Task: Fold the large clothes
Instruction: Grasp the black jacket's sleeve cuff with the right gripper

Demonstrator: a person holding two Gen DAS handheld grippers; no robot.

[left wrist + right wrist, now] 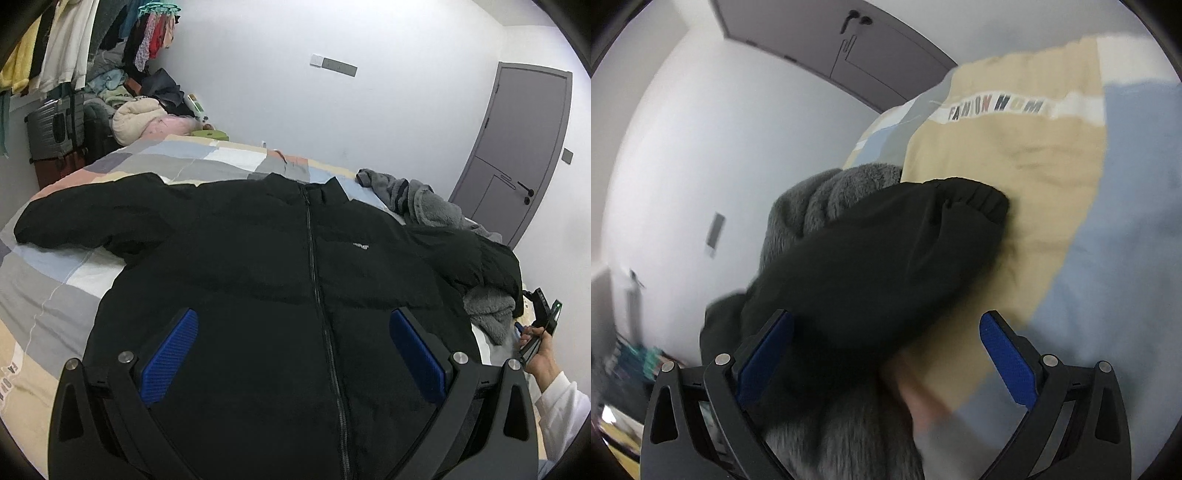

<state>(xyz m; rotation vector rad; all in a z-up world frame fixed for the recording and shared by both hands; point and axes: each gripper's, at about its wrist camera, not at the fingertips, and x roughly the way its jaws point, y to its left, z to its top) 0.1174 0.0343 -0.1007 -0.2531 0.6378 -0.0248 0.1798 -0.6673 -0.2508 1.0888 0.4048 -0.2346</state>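
Note:
A large black zip-up jacket (258, 258) lies flat, front up, on the bed, with both sleeves spread out. My left gripper (293, 343) is open and hovers over the jacket's lower front, straddling the zipper. My right gripper (886, 347) is open, with its blue pads (1008, 354) on either side of the jacket's right sleeve (886, 258), whose elastic cuff (975, 195) rests on the bedsheet. The right gripper also shows in the left wrist view (539, 325), held in a hand at the bed's right edge.
A grey fleece garment (424, 203) lies under and beside the right sleeve; it also shows in the right wrist view (820, 199). The patchwork bedsheet (48, 280) covers the bed. Piled clothes and a suitcase (51, 125) stand at the far left. A grey door (517, 147) is at the right.

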